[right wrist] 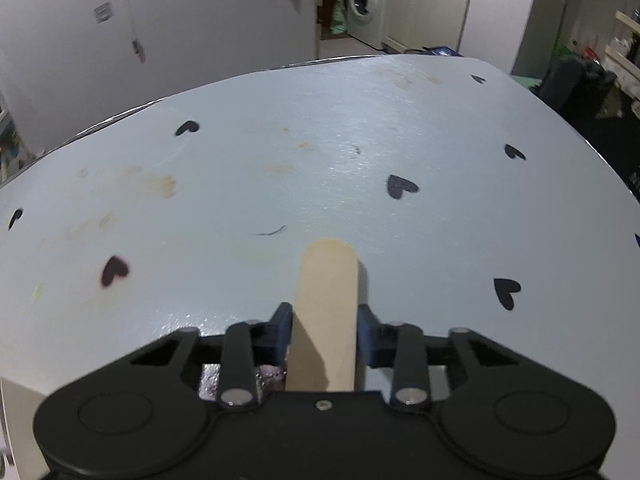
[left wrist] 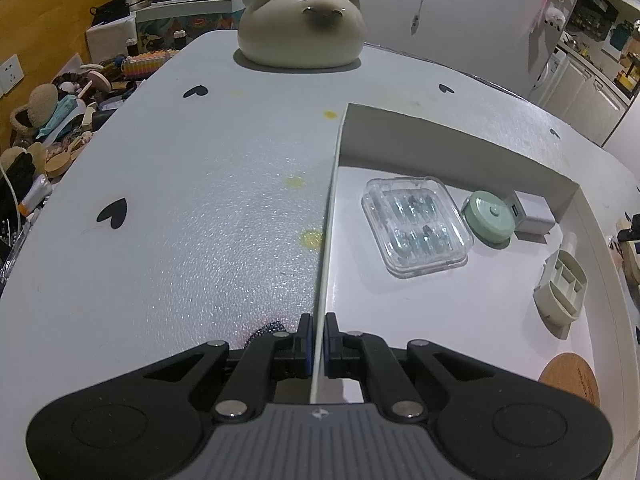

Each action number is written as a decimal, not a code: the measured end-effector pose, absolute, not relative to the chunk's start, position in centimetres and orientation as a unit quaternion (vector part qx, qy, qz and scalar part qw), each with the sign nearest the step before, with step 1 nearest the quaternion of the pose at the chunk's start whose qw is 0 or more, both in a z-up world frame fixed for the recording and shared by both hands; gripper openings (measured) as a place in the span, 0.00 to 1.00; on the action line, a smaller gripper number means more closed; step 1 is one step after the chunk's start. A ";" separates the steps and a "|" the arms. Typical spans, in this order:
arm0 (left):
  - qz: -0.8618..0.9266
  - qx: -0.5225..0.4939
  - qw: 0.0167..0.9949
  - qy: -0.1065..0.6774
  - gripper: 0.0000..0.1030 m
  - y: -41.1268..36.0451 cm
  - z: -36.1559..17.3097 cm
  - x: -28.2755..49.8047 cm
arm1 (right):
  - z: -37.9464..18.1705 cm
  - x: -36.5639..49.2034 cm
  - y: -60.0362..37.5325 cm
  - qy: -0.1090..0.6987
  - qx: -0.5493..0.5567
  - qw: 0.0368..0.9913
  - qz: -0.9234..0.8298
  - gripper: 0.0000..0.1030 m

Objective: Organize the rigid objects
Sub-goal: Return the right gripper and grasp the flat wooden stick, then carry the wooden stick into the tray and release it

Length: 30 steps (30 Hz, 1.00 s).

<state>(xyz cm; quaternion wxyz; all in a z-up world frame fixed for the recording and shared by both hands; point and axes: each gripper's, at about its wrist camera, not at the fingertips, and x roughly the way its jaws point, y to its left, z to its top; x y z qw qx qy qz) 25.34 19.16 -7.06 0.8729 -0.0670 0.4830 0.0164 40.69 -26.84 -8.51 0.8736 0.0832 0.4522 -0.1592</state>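
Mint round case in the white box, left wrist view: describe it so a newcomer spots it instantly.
Find the white box on the table. Against its far wall, the mint round case sits between a clear plastic case and a white charger block. It is the only round, green item there.

Flat pale wooden stick [right wrist: 326, 312], rounded tip, lies lengthwise between right gripper [right wrist: 325, 332] fingers, tip sticking out fwd. White box [left wrist: 440, 320] wall pinched in left gripper [left wrist: 318, 340].

The pale grey table with black heart prints [left wrist: 160, 200] carries a cream cat-shaped ceramic jar [left wrist: 300, 28] at its far edge. Nearer than the jar, to its right, sits a shallow white cardboard box [left wrist: 440, 136].
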 end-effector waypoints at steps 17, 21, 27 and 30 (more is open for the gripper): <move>0.020 -0.072 0.874 0.479 0.04 19.2 -7.1 25.2 | -0.9 35.5 -17.6 0.416 0.134 0.898 0.050 0.33; 0.019 -0.075 0.875 0.477 0.04 19.3 -7.1 25.1 | -0.9 34.3 -13.5 0.446 0.146 0.876 0.109 0.33; 0.019 -0.072 0.876 0.476 0.04 19.3 -7.1 25.0 | -3.1 32.4 -7.8 0.514 0.132 0.832 0.163 0.33; 0.018 -0.071 0.876 0.476 0.04 19.2 -7.1 25.0 | -4.3 31.6 -5.6 0.550 0.129 0.805 0.185 0.33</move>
